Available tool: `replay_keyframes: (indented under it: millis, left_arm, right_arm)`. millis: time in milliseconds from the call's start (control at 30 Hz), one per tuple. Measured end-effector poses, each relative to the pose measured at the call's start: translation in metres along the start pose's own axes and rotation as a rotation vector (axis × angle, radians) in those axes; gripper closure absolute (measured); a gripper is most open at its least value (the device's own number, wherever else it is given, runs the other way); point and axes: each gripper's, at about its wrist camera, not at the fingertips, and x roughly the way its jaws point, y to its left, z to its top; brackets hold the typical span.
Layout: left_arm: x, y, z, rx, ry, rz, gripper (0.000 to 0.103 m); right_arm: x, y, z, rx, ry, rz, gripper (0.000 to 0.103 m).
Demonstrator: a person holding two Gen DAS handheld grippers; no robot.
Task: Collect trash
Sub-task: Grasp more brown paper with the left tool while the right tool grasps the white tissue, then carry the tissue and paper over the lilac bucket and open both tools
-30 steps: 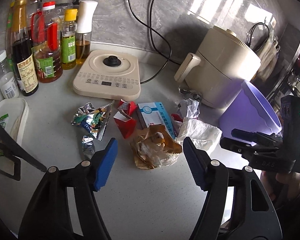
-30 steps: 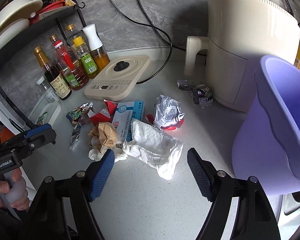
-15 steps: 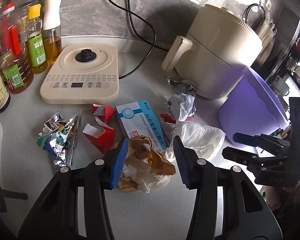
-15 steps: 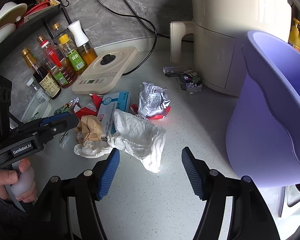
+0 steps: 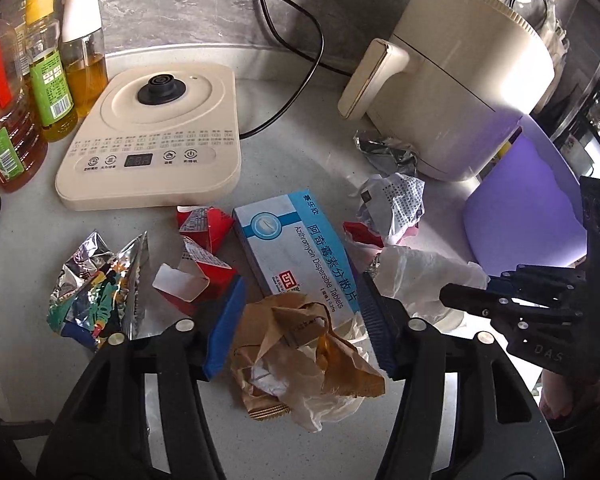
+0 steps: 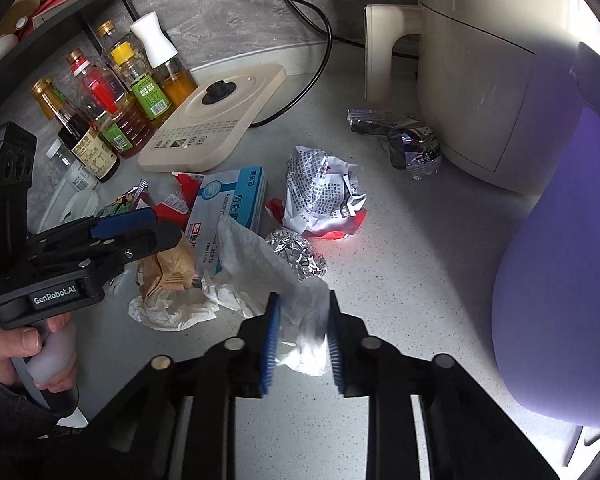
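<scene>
Trash lies on a grey counter. My left gripper point(image 5: 300, 320) is open around a crumpled brown paper bag point(image 5: 300, 352), its blue pads on either side of it. My right gripper point(image 6: 302, 336) is shut on a white plastic bag point(image 6: 284, 280) and holds its near end. Nearby lie a blue and white tablet box point(image 5: 296, 248), a torn red carton point(image 5: 200, 268), a foil snack wrapper point(image 5: 96, 284), a printed crumpled paper point(image 6: 324, 196), a foil ball point(image 6: 296, 252) and a dark wrapper point(image 6: 404, 140). A purple bin point(image 6: 560, 280) stands at the right.
A cream induction cooker point(image 5: 156, 136) sits at the back with a black cable point(image 5: 300, 40). A cream air fryer point(image 5: 460, 68) stands back right. Several oil and sauce bottles point(image 6: 112, 108) line the left under a dish rack.
My left gripper moved forward and closed in around the brown paper bag. My right gripper moved forward and shut on the white plastic bag, lifting its end.
</scene>
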Motion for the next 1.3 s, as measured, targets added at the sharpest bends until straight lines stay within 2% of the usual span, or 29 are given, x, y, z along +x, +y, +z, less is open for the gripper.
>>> replay_keyframes:
  millis: [33, 133, 267, 667, 967, 1133, 1300]
  left_arm:
    - [0.002, 0.000, -0.001, -0.004, 0.016, 0.002, 0.074]
    - [-0.003, 0.004, -0.003, -0.032, 0.014, -0.018, 0.085]
    - [-0.024, 0.007, -0.005, -0.033, -0.020, -0.018, 0.085]
    - [-0.090, 0.031, -0.013, -0.125, -0.169, 0.008, 0.085]
    - [-0.135, 0.005, 0.007, -0.097, -0.315, 0.011, 0.085]
    - [-0.153, -0.016, 0.025, -0.089, -0.390, -0.023, 0.085]
    - [-0.163, -0.039, 0.036, -0.072, -0.443, -0.056, 0.085]
  right_arm:
    - [-0.002, 0.001, 0.000, -0.005, -0.007, 0.006, 0.090]
    - [-0.009, 0.003, -0.003, -0.015, -0.022, 0.022, 0.095]
    - [-0.019, 0.007, -0.006, -0.017, -0.043, 0.038, 0.097]
    - [-0.052, 0.023, -0.008, -0.061, -0.108, 0.086, 0.097]
    - [-0.099, 0.032, 0.010, -0.099, -0.198, 0.120, 0.097]
    - [-0.134, 0.030, 0.022, -0.119, -0.278, 0.118, 0.097]
    - [-0.168, 0.011, 0.027, -0.103, -0.344, 0.114, 0.097]
